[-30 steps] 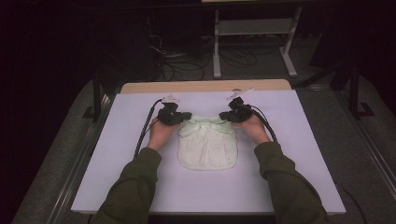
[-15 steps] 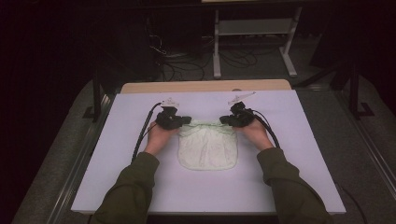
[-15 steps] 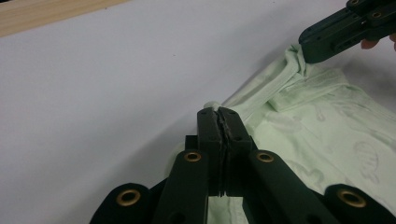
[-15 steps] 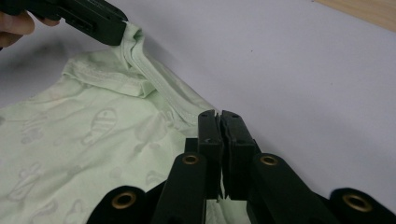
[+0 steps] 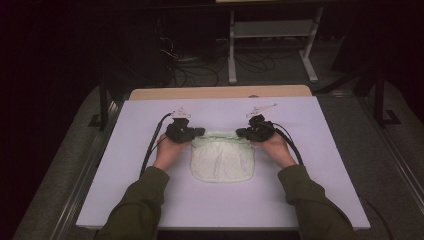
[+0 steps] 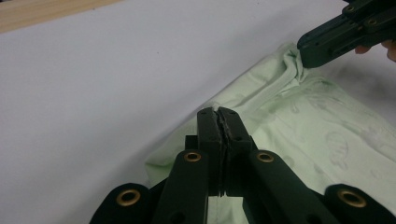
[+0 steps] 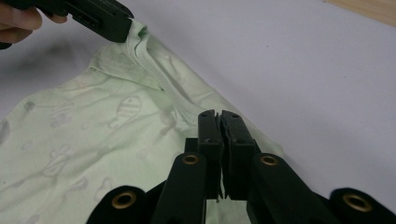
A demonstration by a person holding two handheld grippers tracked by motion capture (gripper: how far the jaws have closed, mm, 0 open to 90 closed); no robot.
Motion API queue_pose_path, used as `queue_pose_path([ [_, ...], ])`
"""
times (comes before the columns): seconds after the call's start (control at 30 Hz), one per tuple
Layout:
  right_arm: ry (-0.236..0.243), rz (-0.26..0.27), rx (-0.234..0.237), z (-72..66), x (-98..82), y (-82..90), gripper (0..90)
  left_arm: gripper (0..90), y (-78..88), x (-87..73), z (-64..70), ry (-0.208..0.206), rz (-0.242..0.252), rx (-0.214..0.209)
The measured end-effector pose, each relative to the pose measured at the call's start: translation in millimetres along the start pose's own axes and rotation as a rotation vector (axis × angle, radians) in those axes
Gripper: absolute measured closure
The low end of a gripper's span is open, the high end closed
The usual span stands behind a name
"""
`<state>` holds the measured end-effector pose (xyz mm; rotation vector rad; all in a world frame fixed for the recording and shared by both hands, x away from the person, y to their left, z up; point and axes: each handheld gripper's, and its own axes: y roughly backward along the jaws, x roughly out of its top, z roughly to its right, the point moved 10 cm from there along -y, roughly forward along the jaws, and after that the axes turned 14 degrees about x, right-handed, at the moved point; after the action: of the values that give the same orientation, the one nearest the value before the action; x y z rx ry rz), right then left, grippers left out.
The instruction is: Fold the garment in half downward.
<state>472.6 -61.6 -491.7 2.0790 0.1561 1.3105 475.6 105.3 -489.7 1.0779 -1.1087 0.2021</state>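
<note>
A pale green printed garment (image 5: pixel 221 159) lies flat on the white table top (image 5: pixel 320 190). My left gripper (image 5: pixel 196 133) pinches its far left corner, and my right gripper (image 5: pixel 246 133) pinches its far right corner. The hem between them runs taut. In the left gripper view my left gripper (image 6: pixel 218 116) has its jaws pressed together on the garment (image 6: pixel 322 135) edge, with the right gripper (image 6: pixel 303 55) biting the other corner beyond. In the right gripper view my right gripper (image 7: pixel 218 119) is closed on the hem of the garment (image 7: pixel 93 149), and the left gripper (image 7: pixel 125 29) holds the far corner.
A wooden strip (image 5: pixel 220 92) borders the table's far edge. Cables (image 5: pixel 150 150) trail from both grippers across the white surface. Beyond the table stand a metal rack (image 5: pixel 272 30) and loose floor cables in the dark.
Both hands have drawn a little toward the person and slightly apart, pulling the garment's far edge straighter. Both grips stay closed on the corners.
</note>
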Motion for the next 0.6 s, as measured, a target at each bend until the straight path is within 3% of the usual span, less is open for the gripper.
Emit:
queue_pose_path([
  [0.6, 0.023, -0.011, 0.03, -19.4, -9.3, 5.3, 86.2, 88.8, 17.7, -9.4, 10.8, -0.033, -0.004, -0.035],
])
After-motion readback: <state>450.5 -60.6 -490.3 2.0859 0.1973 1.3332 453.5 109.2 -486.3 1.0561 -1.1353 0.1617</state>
